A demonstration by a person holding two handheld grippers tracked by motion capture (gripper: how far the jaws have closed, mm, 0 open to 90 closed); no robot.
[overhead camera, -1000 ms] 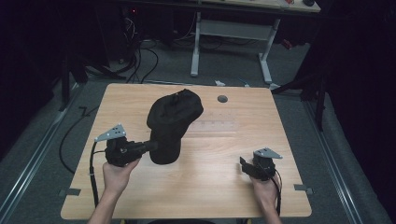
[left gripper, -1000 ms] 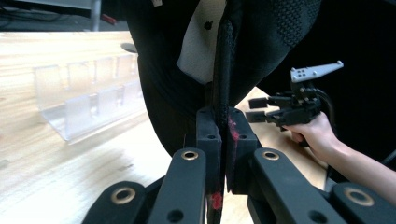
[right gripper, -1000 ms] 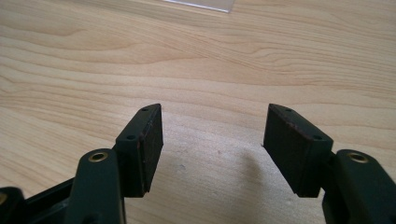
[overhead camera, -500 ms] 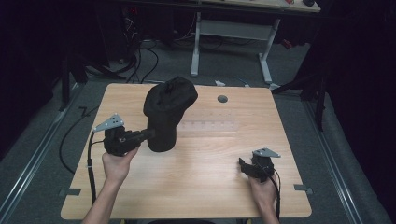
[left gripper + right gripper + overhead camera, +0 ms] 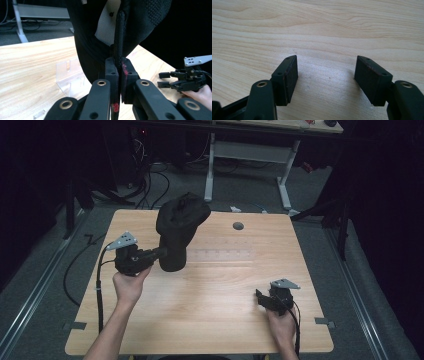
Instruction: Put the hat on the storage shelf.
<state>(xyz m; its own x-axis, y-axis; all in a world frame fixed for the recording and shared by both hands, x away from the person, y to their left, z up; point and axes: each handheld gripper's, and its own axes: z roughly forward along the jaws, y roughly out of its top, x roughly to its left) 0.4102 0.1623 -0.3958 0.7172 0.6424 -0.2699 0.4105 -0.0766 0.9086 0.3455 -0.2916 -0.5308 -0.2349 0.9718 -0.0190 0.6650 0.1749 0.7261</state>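
Left hand-held gripper [image 5: 156, 254] is closed on a black bag [image 5: 179, 231] and holds it above the worktop [image 5: 210, 310], on the left half of the wooden surface. From the high view the bag looks like a dark soft sack made of fabric; its upper part is wide and rounded, and its lower part hangs down just beside the jaws. The person's left hand [image 5: 129, 285] holds this hand-held gripper from behind, and a black cable [image 5: 99, 285] goes down from it toward the near edge of the worktop.

In the left gripper view, the left hand-held gripper [image 5: 119, 75] has both jaws pressed together on a thin black edge of the bag [image 5: 120, 32], which stands upright between them. A white patch shows inside the bag above the jaws, and small red marks are visible on the pads. A clear plastic stand [image 5: 68, 75] lies on the worktop behind the bag.

The right hand-held gripper [image 5: 261, 297] is at the near right part of the worktop, well apart from the bag, and the person's right hand [image 5: 282, 330] holds it. In the right gripper view the right hand-held gripper [image 5: 325, 72] has its jaws wide apart with nothing between them, only bare wood below. A round dark hole [image 5: 238, 226] sits in the far part of the worktop.
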